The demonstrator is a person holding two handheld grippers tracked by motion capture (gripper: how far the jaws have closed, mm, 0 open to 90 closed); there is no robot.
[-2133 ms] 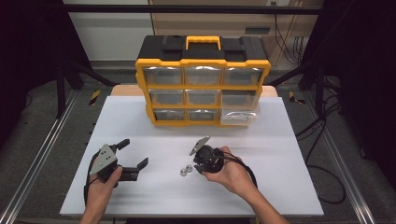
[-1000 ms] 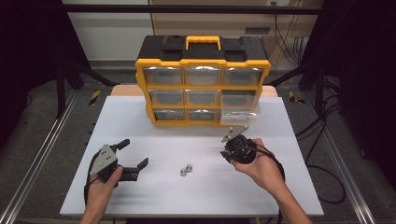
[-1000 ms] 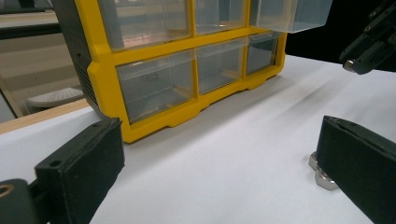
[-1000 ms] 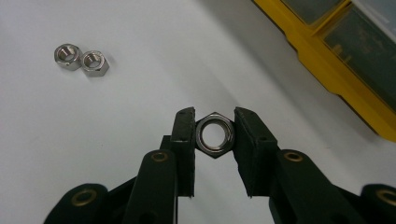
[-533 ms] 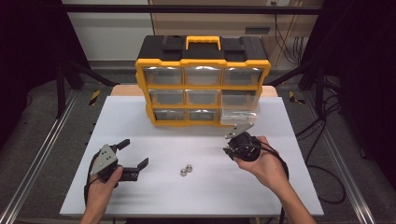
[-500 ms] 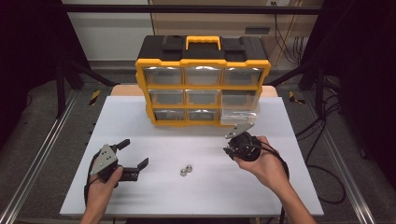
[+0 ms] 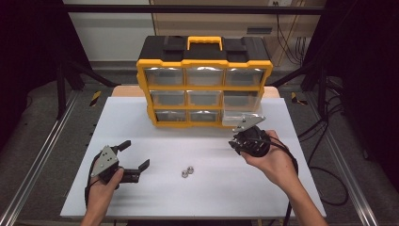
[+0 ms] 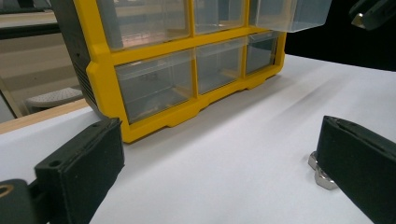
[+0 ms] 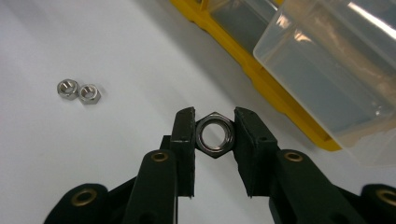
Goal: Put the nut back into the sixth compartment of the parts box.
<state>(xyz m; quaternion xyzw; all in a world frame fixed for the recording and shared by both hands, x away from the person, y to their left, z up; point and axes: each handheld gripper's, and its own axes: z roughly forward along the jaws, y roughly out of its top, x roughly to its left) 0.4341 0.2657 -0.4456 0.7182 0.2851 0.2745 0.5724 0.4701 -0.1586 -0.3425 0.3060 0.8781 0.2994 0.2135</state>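
beside the pulled-out drawer our right gripper clamps one hex nut; our left gripper rests open near two loose nuts.

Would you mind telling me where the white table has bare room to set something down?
Free: the table's far-left strip beside the organizer, and the near-right corner below the right claw. Crowded: around the two nuts, by the left claw, and under the pulled-out drawer.

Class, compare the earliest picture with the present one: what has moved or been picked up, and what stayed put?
The right tool took one hex nut from the table and carried it toward the pulled-out drawer. The left tool and two nuts stayed put.
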